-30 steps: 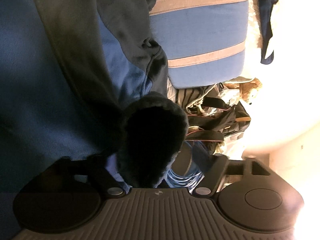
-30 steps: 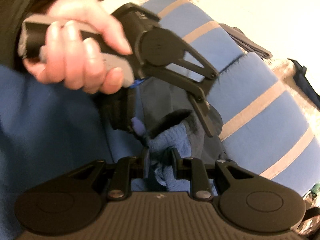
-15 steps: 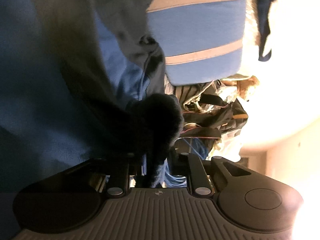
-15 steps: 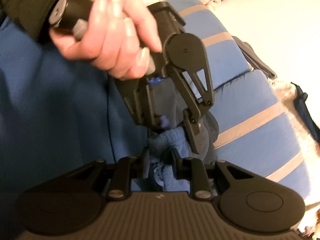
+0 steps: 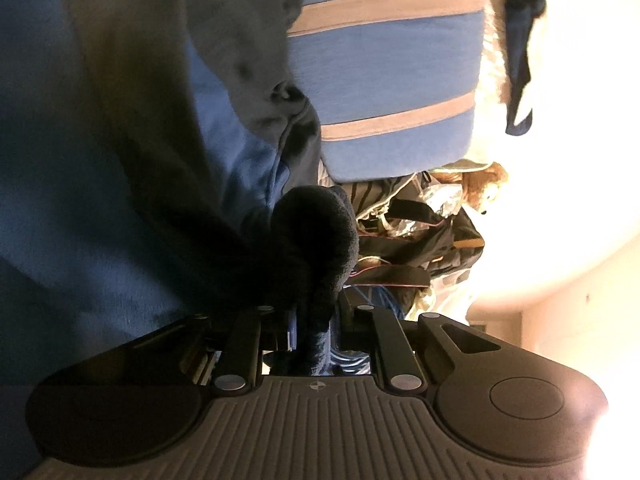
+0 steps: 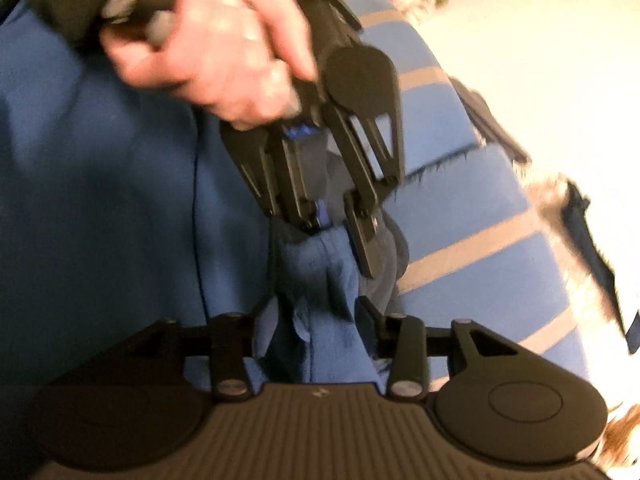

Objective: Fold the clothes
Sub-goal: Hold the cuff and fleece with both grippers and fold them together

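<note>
Both pinching one blue fleece garment [image 6: 320,280] close together, left gripper [image 5: 314,320] above right gripper [image 6: 316,320], likely matching edges for a fold.

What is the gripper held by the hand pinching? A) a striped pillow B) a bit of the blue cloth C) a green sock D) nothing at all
B: in the right wrist view the left gripper, held by a hand, is closed on a bunched bit of the blue cloth.
</note>
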### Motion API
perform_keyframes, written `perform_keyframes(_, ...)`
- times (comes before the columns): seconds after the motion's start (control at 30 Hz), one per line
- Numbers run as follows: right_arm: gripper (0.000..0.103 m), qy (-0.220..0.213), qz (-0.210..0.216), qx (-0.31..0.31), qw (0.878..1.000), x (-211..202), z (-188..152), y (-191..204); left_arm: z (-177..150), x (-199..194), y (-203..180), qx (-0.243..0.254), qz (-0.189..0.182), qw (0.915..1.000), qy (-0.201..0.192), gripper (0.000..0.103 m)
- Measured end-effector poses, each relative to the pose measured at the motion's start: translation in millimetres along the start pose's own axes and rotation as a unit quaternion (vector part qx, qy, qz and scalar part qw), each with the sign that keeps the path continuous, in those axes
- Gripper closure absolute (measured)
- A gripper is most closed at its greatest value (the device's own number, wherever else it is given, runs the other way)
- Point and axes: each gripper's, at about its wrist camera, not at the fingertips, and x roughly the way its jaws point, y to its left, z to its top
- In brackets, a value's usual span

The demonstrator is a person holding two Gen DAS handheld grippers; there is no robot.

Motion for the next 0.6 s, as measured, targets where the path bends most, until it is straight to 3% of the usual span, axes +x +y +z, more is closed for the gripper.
perform_keyframes(0.2, 0.056, -0.012, -0.011, -0.049, 0.999, 1.5, 4.4, 15.4, 2.0, 0.6, 9.9, -0.038, -0.014, 0.9991, 0.013, 0.087)
perform_keyframes(0.3, 0.071, -0.016, -0.013, -0.062, 0.998, 3.2, 6.6, 19.5, 3.1, -1.3, 10.7, -0.044, -0.021, 0.9987, 0.012, 0.086)
perform_keyframes(0.33, 0.086, -0.018, -0.012, -0.055, 0.998, 2.6, 7.0, 17.2, 3.4, -2.0, 10.9, -0.045, -0.024, 0.9986, 0.011, 0.086)
perform_keyframes(0.37, 0.087, -0.021, -0.011, -0.047, 0.999, 1.1, 7.4, 14.9, 4.1, -2.4, 9.2, -0.040, -0.015, 0.9991, 0.009, 0.086)
perform_keyframes(0.47, 0.090, -0.030, -0.009, -0.022, 0.999, -3.4, 8.5, 8.2, 4.4, -0.6, 4.2, -0.020, 0.018, 0.9996, 0.010, 0.067)
perform_keyframes(0.53, 0.091, -0.034, -0.007, -0.006, 0.999, -5.7, 8.6, 3.4, 3.3, 2.1, 1.7, -0.007, 0.040, 0.9991, 0.015, 0.064)
perform_keyframes(0.6, 0.092, -0.039, 0.002, 0.013, 0.999, -8.1, 7.6, -0.9, 1.9, 4.3, 1.8, -0.004, 0.033, 0.9992, 0.020, 0.066)
